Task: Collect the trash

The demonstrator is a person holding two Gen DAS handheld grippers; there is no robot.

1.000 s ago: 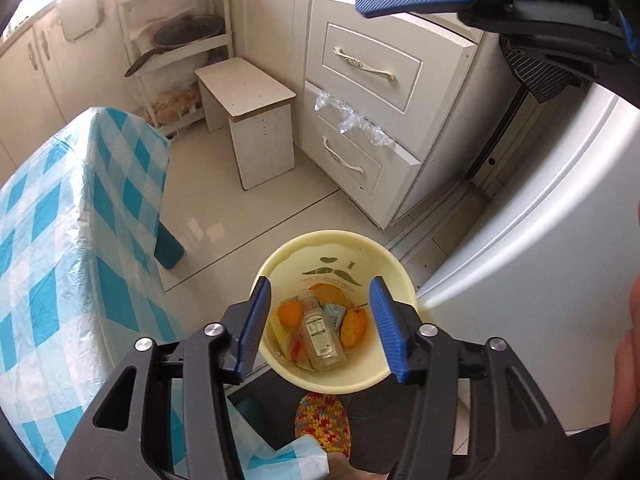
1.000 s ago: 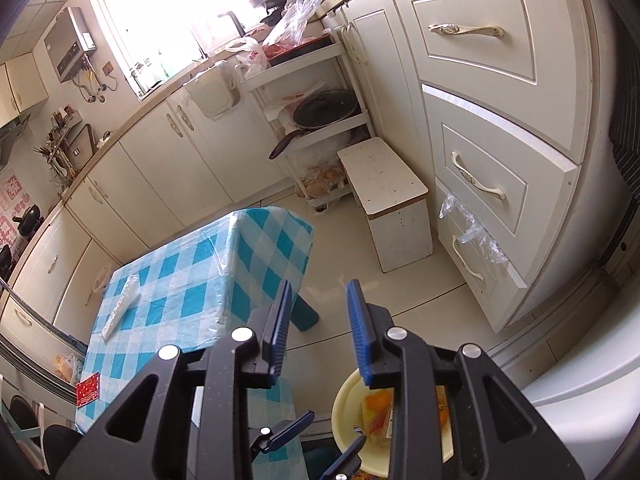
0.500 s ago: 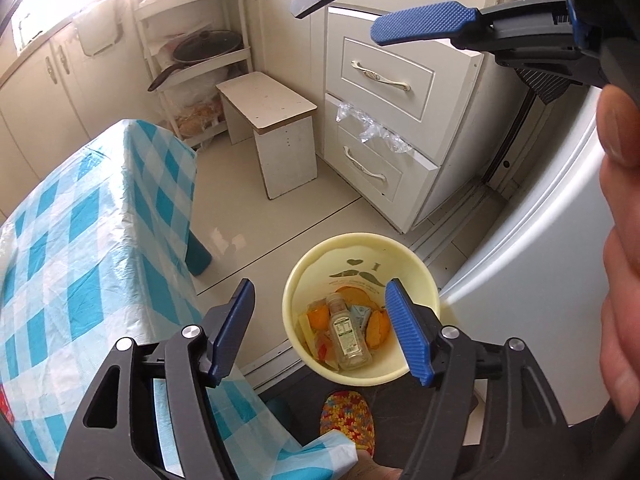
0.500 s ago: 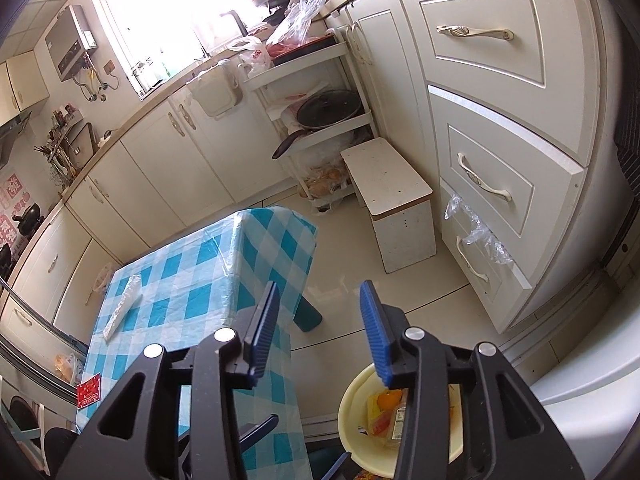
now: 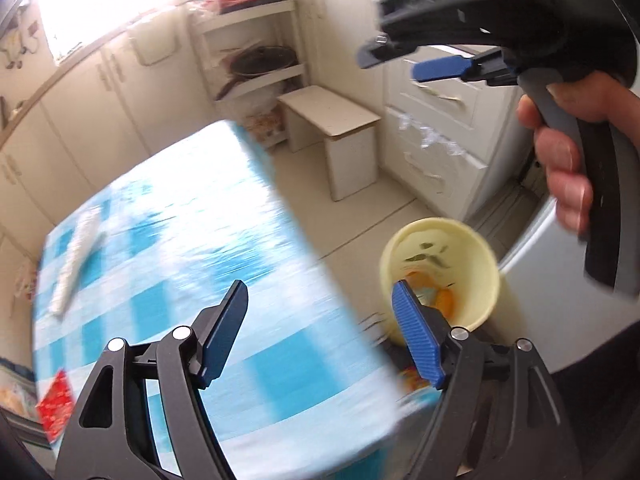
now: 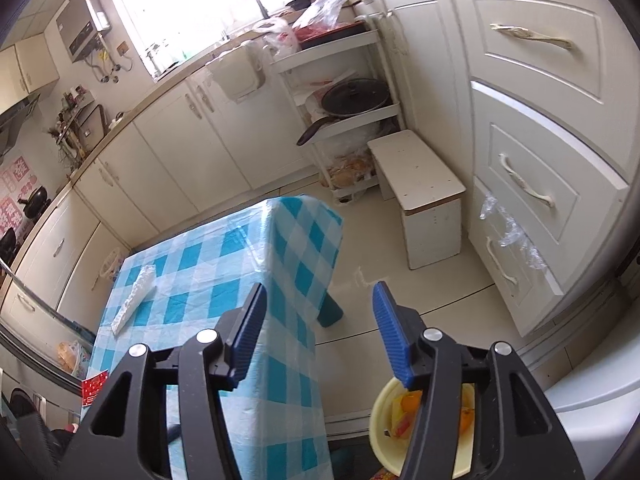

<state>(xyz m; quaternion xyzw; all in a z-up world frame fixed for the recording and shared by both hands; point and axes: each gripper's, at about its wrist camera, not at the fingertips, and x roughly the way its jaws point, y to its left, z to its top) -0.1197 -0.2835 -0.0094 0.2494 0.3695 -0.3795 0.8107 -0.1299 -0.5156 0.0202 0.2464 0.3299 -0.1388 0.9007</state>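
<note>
A yellow bin (image 5: 440, 264) is seen on the floor at about four o'clock in the left wrist view, with orange scraps (image 5: 444, 300) lying in its bottom. In the right wrist view the same bin (image 6: 380, 436) sits at five o'clock, partly hidden behind the gripper's frame, beside the table (image 6: 224, 280) with the blue checked cloth. On that cloth, at nine o'clock, a long crumpled wrapper (image 6: 134, 298) is laid flat, well apart from the bin; a small red packet (image 6: 94, 388) is seen at the table's near edge at eight o'clock.

The left gripper (image 5: 320, 332) is held with its jaws wide apart, and nothing is gripped or touched between them; the left view is smeared by motion. The right gripper (image 6: 320, 336) is likewise spread open and empty, its jaws framing the table corner and bare floor. In the left view the right gripper's handle is clasped by a hand (image 5: 568, 152) at two o'clock.

A white stool (image 6: 424, 196) is placed at one o'clock, near the drawers (image 6: 536, 184).
</note>
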